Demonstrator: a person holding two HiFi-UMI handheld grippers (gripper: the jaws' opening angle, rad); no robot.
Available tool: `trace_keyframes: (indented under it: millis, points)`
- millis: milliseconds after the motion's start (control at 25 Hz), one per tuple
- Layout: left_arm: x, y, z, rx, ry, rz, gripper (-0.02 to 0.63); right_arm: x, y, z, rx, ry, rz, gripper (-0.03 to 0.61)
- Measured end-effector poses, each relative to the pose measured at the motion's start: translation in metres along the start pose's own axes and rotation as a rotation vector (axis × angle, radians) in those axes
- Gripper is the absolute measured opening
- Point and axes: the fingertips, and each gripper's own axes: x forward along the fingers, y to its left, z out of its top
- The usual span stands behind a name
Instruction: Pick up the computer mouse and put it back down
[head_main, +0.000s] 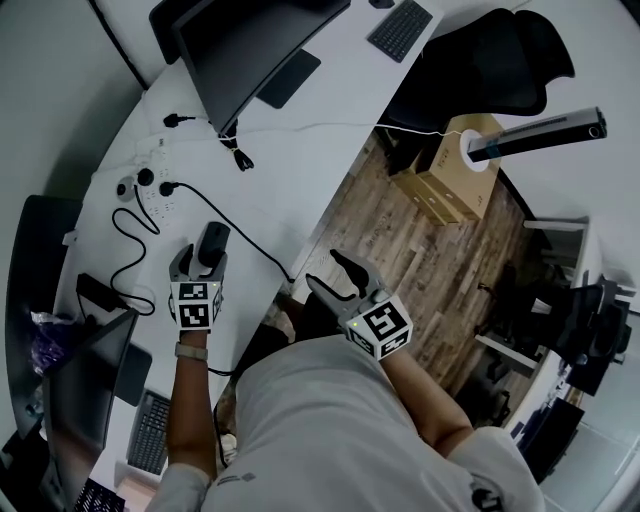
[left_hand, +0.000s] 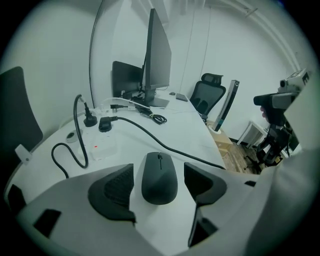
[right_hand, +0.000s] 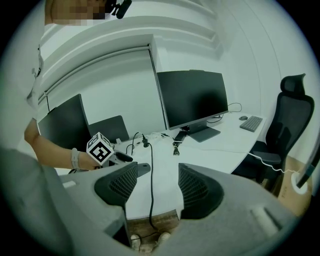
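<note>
On the desk (head_main: 290, 170): computer mouse (left_hand: 159, 177) lies flat.
Left gripper (left_hand: 160, 175): jaws wide, flanking the mouse, a gap on each side.
Right gripper (right_hand: 157, 184): jaws apart, holding nothing.

Head view looked steeply down on the white desk (head_main: 290, 150) from well above. Left gripper view sat low and close over the desktop, facing along it toward the monitor (left_hand: 157, 55). Right gripper view faced the desk from off its edge. It shared that monitor and caught the left gripper (right_hand: 122, 157).

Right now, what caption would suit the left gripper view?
Open left tongs straddle a black computer mouse resting on the white desk, not yet gripping it.
</note>
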Motion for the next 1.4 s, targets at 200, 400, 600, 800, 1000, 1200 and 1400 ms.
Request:
trace_keyframes:
  millis: [200, 400, 600, 800, 1000, 1200, 1400]
  points:
    - [-0.031, -0.001, 0.002, -0.024, -0.051, 0.014, 0.295, 0.001, 0.021, 0.002, -0.03, -0.009, 0.041, 0.258]
    - [-0.07, 0.004, 0.002, -0.074, -0.12, 0.032, 0.295, 0.002, 0.046, 0.003, -0.063, -0.022, 0.085, 0.258]
    - [-0.105, 0.008, -0.006, -0.094, -0.171, 0.062, 0.295, 0.005, 0.078, 0.002, -0.092, -0.032, 0.139, 0.258]
    - [-0.139, 0.004, -0.016, -0.124, -0.221, 0.071, 0.295, 0.008, 0.11, 0.001, -0.127, -0.035, 0.212, 0.258]
    - [-0.17, 0.0, -0.03, -0.154, -0.264, 0.094, 0.295, 0.015, 0.139, 0.004, -0.162, -0.042, 0.284, 0.258]
    - [-0.202, -0.001, -0.042, -0.18, -0.312, 0.129, 0.295, 0.022, 0.167, 0.009, -0.206, -0.053, 0.359, 0.258]
    - [-0.231, 0.005, -0.057, -0.226, -0.357, 0.185, 0.295, 0.031, 0.193, 0.014, -0.246, -0.06, 0.432, 0.258]
